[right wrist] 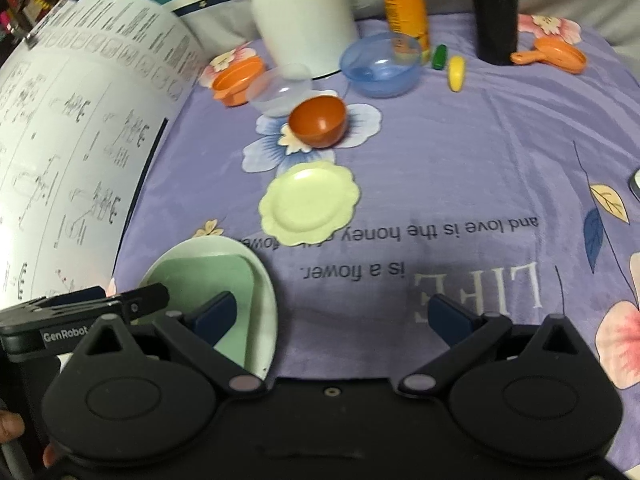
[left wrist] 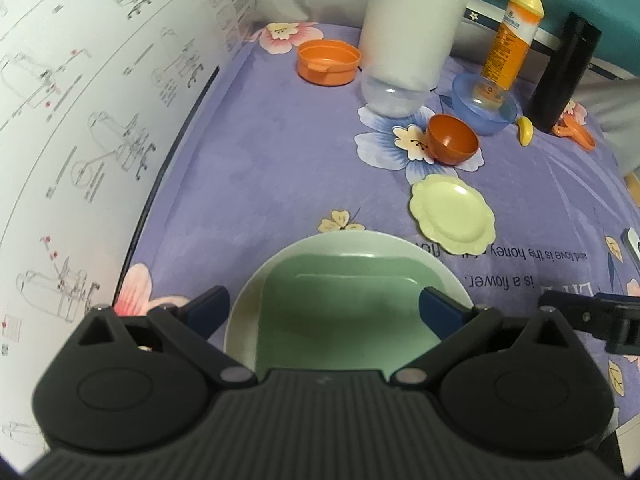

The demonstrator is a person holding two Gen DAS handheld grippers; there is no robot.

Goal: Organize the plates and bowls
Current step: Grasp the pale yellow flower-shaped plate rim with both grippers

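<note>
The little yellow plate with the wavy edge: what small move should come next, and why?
Probably the right gripper reaches forward to the yellow plate. Its jaws stand open and empty, the plate lies alone on the cloth ahead, and a green plate waits nearby for stacking.

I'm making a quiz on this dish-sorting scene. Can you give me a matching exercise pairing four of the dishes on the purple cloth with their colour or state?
Things:
1. scalloped plate
2. large plate
3. tipped small bowl
4. translucent bowl

Descriptions:
A. blue, near the orange bottle
B. pale yellow, lying flat
C. reddish brown, on its side
D. pale green, under the open left gripper

Pairs: 1-B, 2-D, 3-C, 4-A
</note>
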